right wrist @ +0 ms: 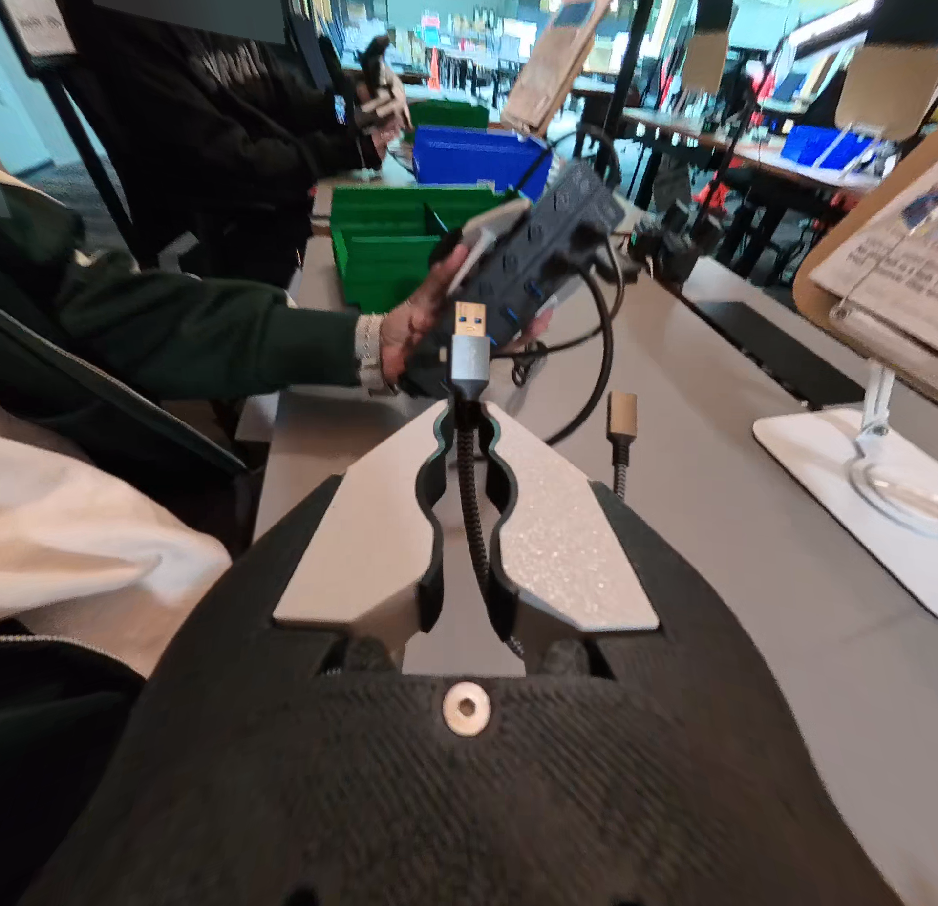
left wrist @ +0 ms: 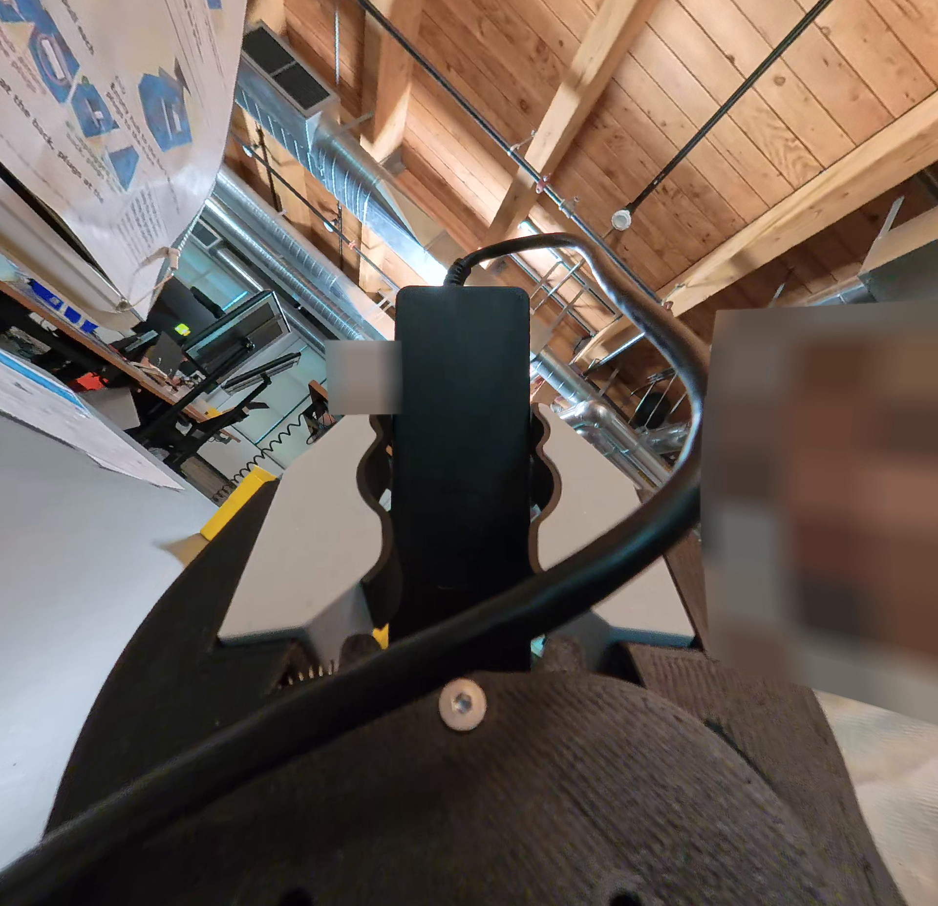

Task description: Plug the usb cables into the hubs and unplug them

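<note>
USB hub [left wrist: 462, 455] sits clamped between the fingers of the left gripper [left wrist: 459, 450], a long black slab pointing up toward the wooden ceiling in the left wrist view. Its own black cord [left wrist: 655, 516] comes out of the top end, loops off to the right and sweeps back down across the gripper body. Off to the left there's a sheet of printed instructions [left wrist: 116, 105] hanging over the grey table [left wrist: 76, 577], pretty blurry.

Over in the right wrist view, going left to right: a dark green sleeve [right wrist: 203, 333] reaches in from the left, and the hand [right wrist: 421, 313] at its end holds the other gripper with that same hub [right wrist: 553, 242] raised off the table and tilted, blue ports facing the camera, with some cords hanging from its far end. Green bins [right wrist: 391, 242] and a blue one [right wrist: 477, 156] sit behind it. Dead centre, the right gripper [right wrist: 469, 425] is pinched shut on a braided USB cable [right wrist: 472, 501], gripping the cable just below the plug. The USB-A plug [right wrist: 470, 333], grey shell with gold tip, sticks up past the fingertips and points at the hub, just short of it, not inserted. A bit to the right, a second braided cable with a grey connector [right wrist: 622, 415] rests on the table. Far right there's a white stand [right wrist: 832, 455] holding a clipboard of papers [right wrist: 893, 272].
</note>
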`<state>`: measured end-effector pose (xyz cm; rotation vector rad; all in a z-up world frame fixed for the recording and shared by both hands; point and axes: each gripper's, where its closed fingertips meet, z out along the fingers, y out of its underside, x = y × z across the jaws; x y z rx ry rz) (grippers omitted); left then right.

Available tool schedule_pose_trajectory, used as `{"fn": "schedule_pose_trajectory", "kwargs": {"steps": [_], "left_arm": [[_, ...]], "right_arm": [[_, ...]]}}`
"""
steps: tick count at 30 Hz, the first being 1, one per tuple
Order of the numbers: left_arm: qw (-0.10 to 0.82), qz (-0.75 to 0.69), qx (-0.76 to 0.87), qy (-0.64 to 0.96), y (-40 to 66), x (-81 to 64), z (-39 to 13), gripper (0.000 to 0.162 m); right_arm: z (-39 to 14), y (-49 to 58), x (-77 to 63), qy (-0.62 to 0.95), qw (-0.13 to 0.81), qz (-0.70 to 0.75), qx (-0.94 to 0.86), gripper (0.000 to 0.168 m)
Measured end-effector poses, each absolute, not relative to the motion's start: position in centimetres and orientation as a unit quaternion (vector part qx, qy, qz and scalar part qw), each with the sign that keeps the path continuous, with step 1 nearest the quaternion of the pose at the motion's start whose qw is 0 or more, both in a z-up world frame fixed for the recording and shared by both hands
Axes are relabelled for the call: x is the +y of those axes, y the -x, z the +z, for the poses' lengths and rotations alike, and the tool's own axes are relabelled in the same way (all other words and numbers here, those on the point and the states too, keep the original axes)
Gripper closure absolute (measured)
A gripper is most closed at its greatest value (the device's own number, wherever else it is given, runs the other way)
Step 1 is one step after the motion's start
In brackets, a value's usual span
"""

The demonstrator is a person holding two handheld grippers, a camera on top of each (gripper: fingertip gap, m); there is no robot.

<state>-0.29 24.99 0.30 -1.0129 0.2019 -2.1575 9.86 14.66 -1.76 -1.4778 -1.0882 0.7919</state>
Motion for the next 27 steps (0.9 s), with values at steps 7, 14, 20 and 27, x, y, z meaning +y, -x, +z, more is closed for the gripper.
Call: {"fn": "schedule_pose_trajectory", "kwargs": {"steps": [7,14,20,27], "left_arm": [[0.360,-0.835,0.109,0.403,-0.9,23.8,0.4,0.109],[0.358,-0.827,0.126,0.414,-1.8,23.2,0.1,0.109],[0.356,-0.829,0.133,0.411,-2.0,22.8,0.2,0.110],[0.343,-0.826,0.179,0.409,-3.4,20.8,0.3,0.110]], "right_arm": [[1.1,-8.8,12.9,0.565,0.601,0.283,-0.489,0.161],[1.9,-8.8,12.3,0.543,0.624,0.259,-0.499,0.161],[1.4,-8.9,12.9,0.562,0.617,0.253,-0.490,0.161],[-1.7,-8.0,13.8,0.673,0.513,0.237,-0.477,0.161]]}}
